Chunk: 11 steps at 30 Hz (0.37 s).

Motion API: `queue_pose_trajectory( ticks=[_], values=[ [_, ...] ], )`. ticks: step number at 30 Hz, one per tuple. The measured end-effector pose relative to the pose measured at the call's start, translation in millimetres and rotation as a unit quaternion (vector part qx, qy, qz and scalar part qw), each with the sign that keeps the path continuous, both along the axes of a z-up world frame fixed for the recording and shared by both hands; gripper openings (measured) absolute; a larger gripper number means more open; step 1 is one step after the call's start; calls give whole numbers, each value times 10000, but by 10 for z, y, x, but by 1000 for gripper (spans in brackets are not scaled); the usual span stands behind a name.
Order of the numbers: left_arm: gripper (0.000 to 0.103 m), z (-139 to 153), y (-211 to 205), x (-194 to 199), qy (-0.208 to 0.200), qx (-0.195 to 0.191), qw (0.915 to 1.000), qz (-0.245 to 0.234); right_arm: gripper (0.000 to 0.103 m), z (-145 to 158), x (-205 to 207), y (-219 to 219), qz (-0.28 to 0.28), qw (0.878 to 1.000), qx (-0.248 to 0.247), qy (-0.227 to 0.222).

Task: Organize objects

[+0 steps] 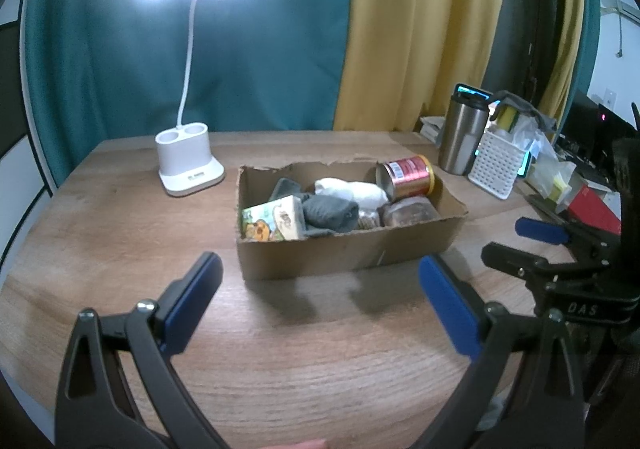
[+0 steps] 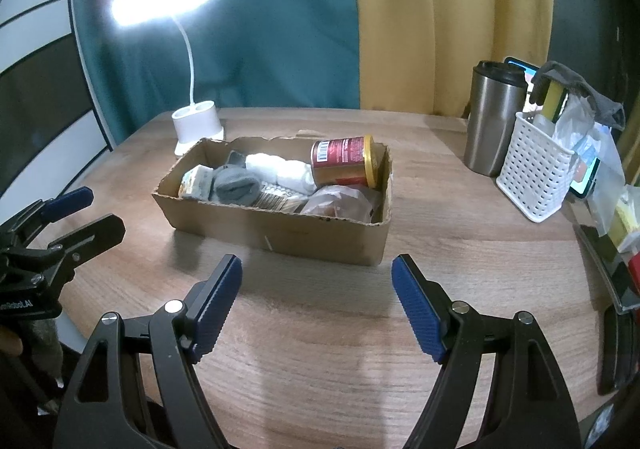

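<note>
A torn cardboard box (image 1: 340, 249) (image 2: 280, 237) sits mid-table. It holds a red can (image 1: 408, 177) (image 2: 344, 161) on its side, a white sock roll (image 1: 352, 191) (image 2: 280, 169), a grey sock roll (image 1: 330, 213) (image 2: 236, 185), a small carton (image 1: 272, 223) (image 2: 194, 181) and a plastic-wrapped item (image 1: 412, 211) (image 2: 340, 201). My left gripper (image 1: 320, 301) is open and empty, in front of the box. My right gripper (image 2: 316, 305) is open and empty, also in front of the box. Each gripper shows at the edge of the other's view, the right one (image 1: 520, 241) and the left one (image 2: 84, 213).
A lit white desk lamp (image 1: 188, 165) (image 2: 198, 125) stands behind the box on the left. A steel tumbler (image 1: 464, 133) (image 2: 494, 117) and a white perforated basket (image 1: 500, 161) (image 2: 534, 173) with clutter stand at the right. The wooden table (image 1: 320, 349) (image 2: 320, 361) ends at curtains.
</note>
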<state>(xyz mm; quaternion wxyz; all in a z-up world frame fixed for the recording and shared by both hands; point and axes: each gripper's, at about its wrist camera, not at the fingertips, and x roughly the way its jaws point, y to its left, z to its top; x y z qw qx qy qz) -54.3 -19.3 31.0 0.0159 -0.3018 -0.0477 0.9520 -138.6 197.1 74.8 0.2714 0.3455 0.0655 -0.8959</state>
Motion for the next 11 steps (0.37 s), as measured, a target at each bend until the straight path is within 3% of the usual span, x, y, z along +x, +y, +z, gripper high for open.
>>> queue_pose_trajectory(
  ticks=[11],
  values=[
    [100, -52, -21, -106, 22, -10, 9998, -183, 80, -21, -86, -6, -22, 10000, 22, -37]
  ],
)
